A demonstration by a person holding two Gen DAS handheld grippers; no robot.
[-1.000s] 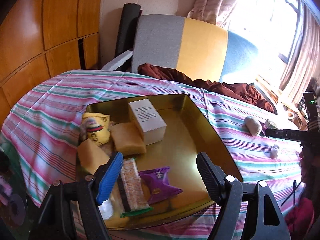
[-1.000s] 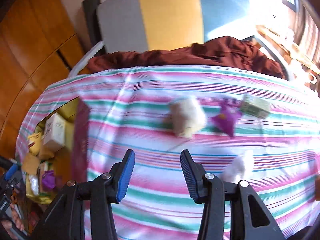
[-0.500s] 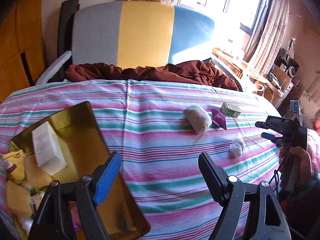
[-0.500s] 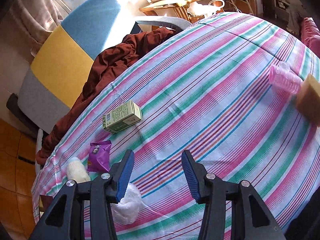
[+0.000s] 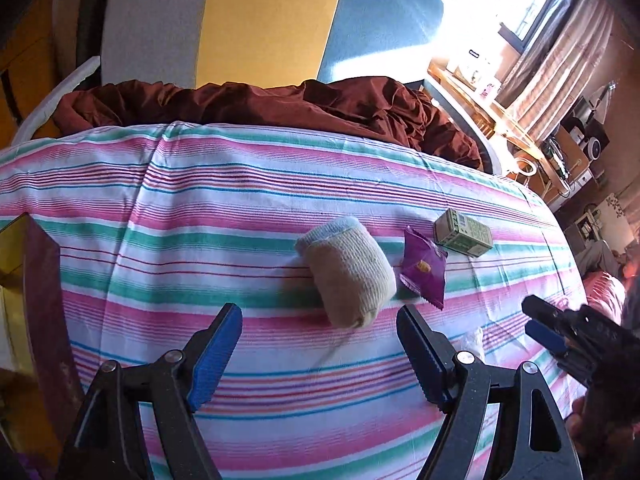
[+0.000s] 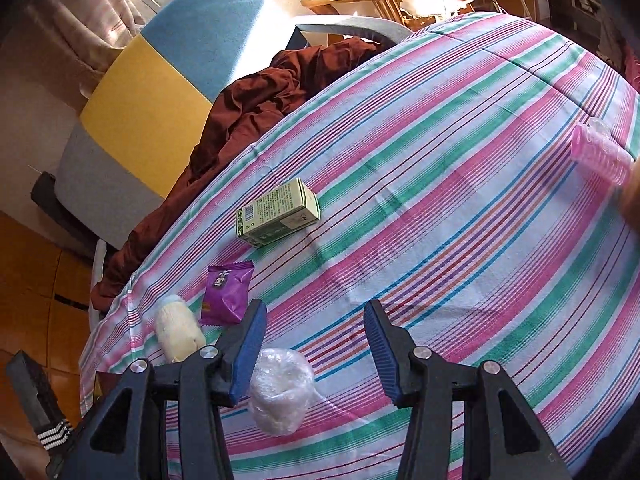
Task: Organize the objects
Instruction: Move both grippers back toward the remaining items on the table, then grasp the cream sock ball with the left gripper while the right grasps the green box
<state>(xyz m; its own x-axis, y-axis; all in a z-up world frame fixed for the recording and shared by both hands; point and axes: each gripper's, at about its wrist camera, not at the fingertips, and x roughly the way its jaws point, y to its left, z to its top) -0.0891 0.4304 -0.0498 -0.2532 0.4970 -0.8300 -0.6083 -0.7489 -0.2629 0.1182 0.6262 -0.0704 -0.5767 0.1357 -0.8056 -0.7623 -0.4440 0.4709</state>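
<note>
We hold left tongs [image 5: 320, 354] spread apart, empty, lower centre of left view, above striped bed cover [image 5: 200, 208]. Rolled sock [image 5: 348, 272] lies centre frame, just beyond tong tips. Purple packet [image 5: 424, 268] just right of sock; green box [image 5: 462, 234] near, upper right of packet. Gold tin [image 5: 12, 236] at left edge. Right tongs [image 6: 314, 354] spread apart, empty, lower centre of right view. Clear plastic wad [image 6: 280, 390] beside their left finger. Pink roller [image 6: 600, 156] at right edge.

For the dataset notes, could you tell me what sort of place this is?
Probably a lived-in home room: a striped cloth over the work surface, a tricolour sofa behind it, and a curtained window.
</note>
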